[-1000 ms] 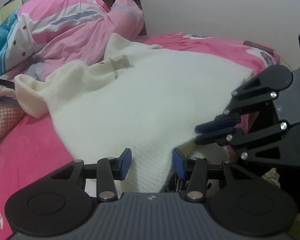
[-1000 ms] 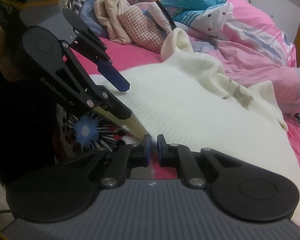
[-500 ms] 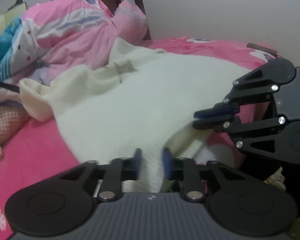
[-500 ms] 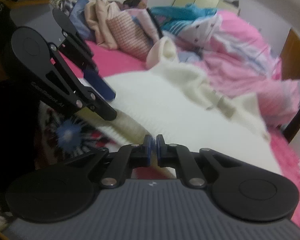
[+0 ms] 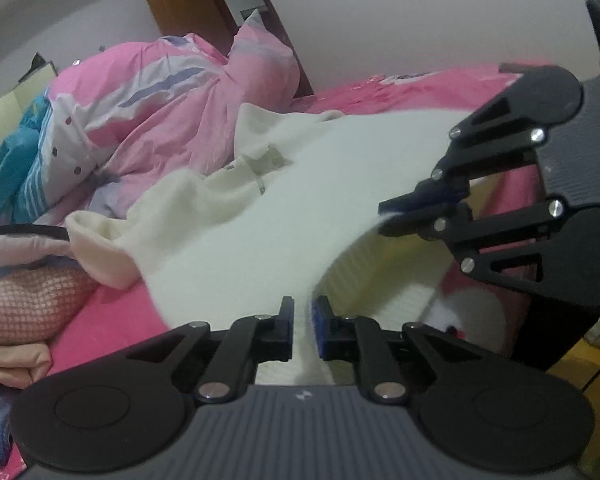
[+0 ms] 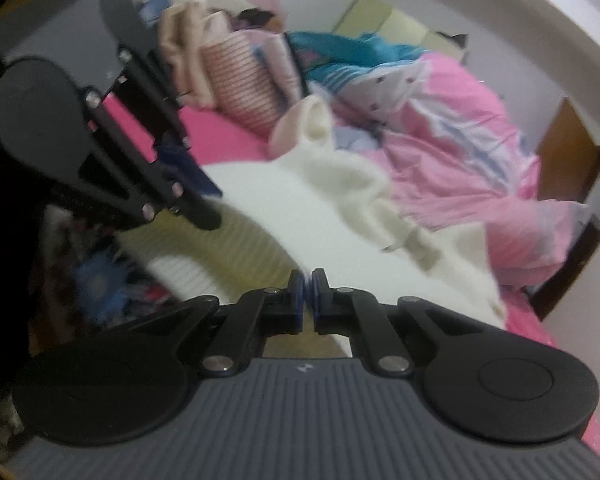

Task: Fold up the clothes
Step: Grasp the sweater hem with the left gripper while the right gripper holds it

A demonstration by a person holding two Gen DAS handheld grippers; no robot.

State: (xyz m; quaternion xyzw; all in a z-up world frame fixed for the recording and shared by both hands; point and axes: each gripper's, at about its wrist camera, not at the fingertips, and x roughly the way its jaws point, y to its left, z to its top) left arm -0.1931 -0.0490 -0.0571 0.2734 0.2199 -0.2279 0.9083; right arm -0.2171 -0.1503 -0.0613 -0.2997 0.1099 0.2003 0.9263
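Sweater: cream knit sweater [image 5: 300, 200] spread across the pink bed [image 5: 112, 320], near hem raised off the sheet, ribbed underside showing beneath the lifted edge.
Neck label: grey tag [image 5: 270, 160] at the collar, on the far side — facing up.
Sleeve: one cuff [image 5: 100, 256] lies folded toward the left of the left wrist view, beside a checked pink garment [image 5: 24, 304].
Left gripper [image 5: 302, 322]: fingers closing on the hem, cream fabric pinched between the blue pads.
Right gripper [image 6: 308, 300]: fingers almost together, a thin edge of the same hem caught between them — the view is blurred.
Beyond: rumpled pink duvet [image 5: 160, 108] behind the sweater; teal bedding [image 6: 340, 56] further back; wooden door frame [image 5: 256, 12] against the white wall.
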